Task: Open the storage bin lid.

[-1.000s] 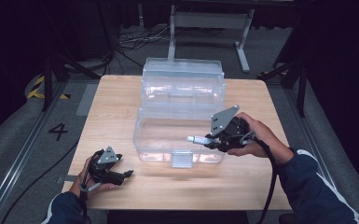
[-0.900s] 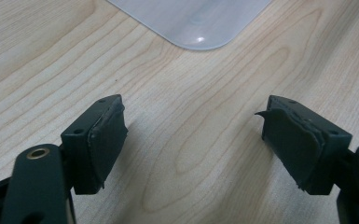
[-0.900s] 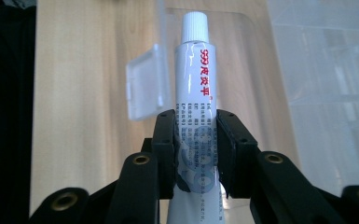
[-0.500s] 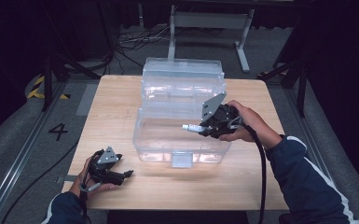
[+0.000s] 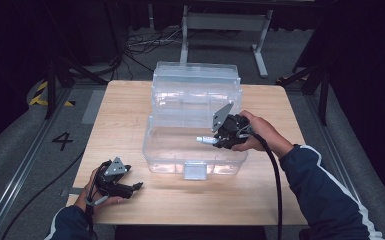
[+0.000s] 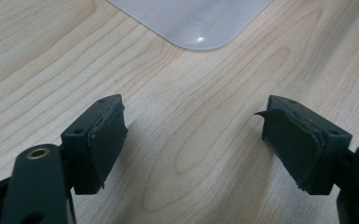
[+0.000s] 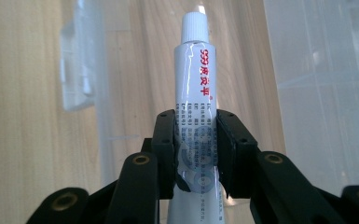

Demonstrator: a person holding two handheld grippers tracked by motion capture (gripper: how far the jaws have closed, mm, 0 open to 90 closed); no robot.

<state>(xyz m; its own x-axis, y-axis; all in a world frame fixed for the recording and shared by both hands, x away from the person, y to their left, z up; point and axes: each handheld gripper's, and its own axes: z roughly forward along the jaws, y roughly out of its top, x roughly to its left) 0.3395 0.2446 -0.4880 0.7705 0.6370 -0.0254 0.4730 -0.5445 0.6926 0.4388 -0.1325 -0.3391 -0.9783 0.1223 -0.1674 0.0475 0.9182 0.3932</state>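
Observation:
A clear plastic box [image 5: 195,145] with its lid [image 5: 196,87] swung open behind it stands in the middle of the wooden table. My right gripper [image 5: 219,140] is shut on a white ointment tube [image 5: 206,140] with red print, and holds it level over the box's open right side, cap pointing left. In the right gripper view the tube [image 7: 196,93] sticks out between the two pads [image 7: 168,144], above the box's interior. My left gripper [image 5: 132,187] rests on the table near the front left corner, open with bare wood between its pads [image 6: 105,140].
The box's front latch [image 5: 196,170] faces the person. A rounded corner of the clear box [image 6: 193,21] lies ahead of the left gripper. Bare table [image 5: 125,115] lies left and right of the box. Cables and a metal stand [image 5: 220,25] are on the floor beyond.
My right gripper has carried the tube leftward and down, from the box's right edge to over its interior. The left gripper has stayed put.

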